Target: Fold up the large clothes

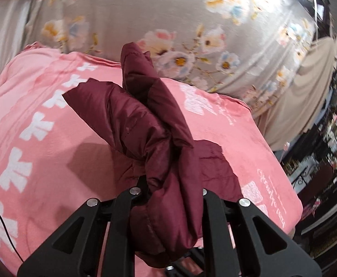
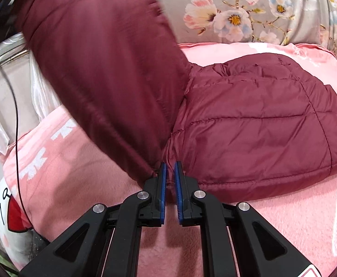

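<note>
The maroon puffer jacket (image 2: 249,124) lies on the pink blanket (image 2: 76,184), folding barely begun. The left tongs (image 1: 168,198) are clamped on its lifted sleeve (image 1: 150,124); the right tongs (image 2: 170,175), nearly closed, pinch its near edge.

One maroon quilted puffer jacket (image 2: 249,120), pinched between the fingers of two black grippers; one pink fleece blanket (image 2: 76,184) beneath them; one grey floral sheet (image 1: 214,23) beyond the fingertips.
</note>
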Action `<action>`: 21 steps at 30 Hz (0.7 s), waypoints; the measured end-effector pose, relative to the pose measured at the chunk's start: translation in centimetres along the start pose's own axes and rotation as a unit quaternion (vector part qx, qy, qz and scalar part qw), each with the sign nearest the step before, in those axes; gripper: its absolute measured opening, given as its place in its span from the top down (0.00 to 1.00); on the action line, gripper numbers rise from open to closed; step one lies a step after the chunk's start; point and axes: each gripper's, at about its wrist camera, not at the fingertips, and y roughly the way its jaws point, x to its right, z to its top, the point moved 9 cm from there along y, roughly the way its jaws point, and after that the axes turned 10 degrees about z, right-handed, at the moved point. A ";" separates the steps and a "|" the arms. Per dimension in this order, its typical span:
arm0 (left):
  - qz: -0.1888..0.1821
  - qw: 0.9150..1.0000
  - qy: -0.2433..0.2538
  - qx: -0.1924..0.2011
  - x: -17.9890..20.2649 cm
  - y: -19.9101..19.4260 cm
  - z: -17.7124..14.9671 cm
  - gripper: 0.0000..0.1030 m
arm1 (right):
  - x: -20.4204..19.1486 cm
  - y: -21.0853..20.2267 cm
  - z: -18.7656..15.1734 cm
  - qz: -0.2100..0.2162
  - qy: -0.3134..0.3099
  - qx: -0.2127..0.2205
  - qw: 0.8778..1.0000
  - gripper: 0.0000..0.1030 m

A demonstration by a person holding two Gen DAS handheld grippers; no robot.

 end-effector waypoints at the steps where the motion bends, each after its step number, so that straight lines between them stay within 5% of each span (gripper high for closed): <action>1: -0.005 1.000 0.011 -0.002 1.3 0.3 0.0 0.88 | -0.1 -0.1 -0.1 0.002 0.001 0.003 1.000 0.91; 8: -0.019 0.997 0.079 -0.017 9.2 4.0 0.5 0.89 | 1.0 -4.4 -0.1 0.043 0.033 0.042 0.998 0.91; 21: -0.038 0.983 0.138 -0.117 20.0 13.8 -5.3 0.89 | 7.2 -12.0 -2.8 -0.049 0.048 0.063 0.996 0.91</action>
